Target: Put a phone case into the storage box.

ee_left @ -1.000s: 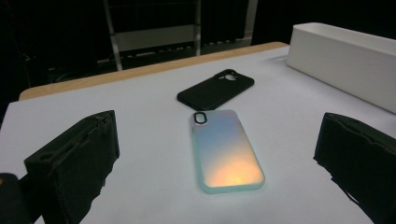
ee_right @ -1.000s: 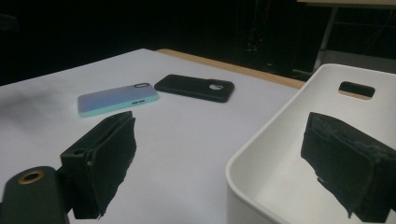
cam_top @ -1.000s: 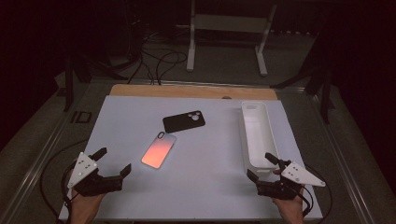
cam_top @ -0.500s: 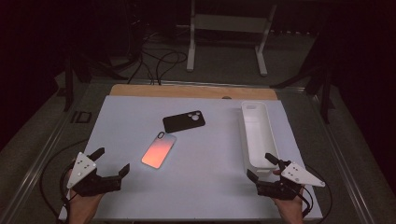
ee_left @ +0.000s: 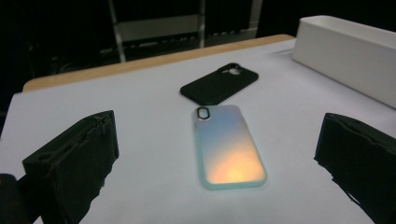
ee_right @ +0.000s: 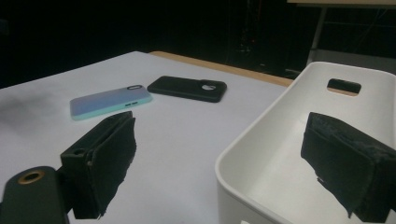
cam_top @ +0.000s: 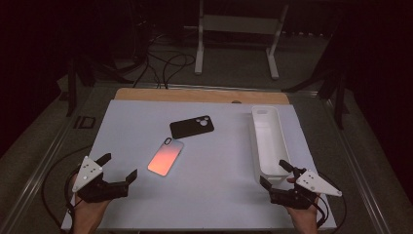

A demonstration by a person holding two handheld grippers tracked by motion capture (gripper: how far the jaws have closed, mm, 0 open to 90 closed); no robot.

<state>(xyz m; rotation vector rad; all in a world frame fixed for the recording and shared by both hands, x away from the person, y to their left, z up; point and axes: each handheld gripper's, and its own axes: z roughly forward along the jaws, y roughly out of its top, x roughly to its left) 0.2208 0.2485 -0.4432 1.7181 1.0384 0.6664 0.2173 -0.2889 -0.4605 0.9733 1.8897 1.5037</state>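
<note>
Nothing has moved since a moment ago. Left gripper [cam_top: 118,167] sits at the near left corner of the white table [cam_top: 214,195], jaws wide and empty, aimed at the iridescent phone case [cam_top: 166,156]. Just beyond lies the black phone case [cam_top: 192,127]. Right gripper [cam_top: 276,174] gapes wide at the white bin's [cam_top: 269,141] near end.

Black phone case [cam_top: 192,127] — cables [cam_top: 165,66], perhaps, behind.
</note>
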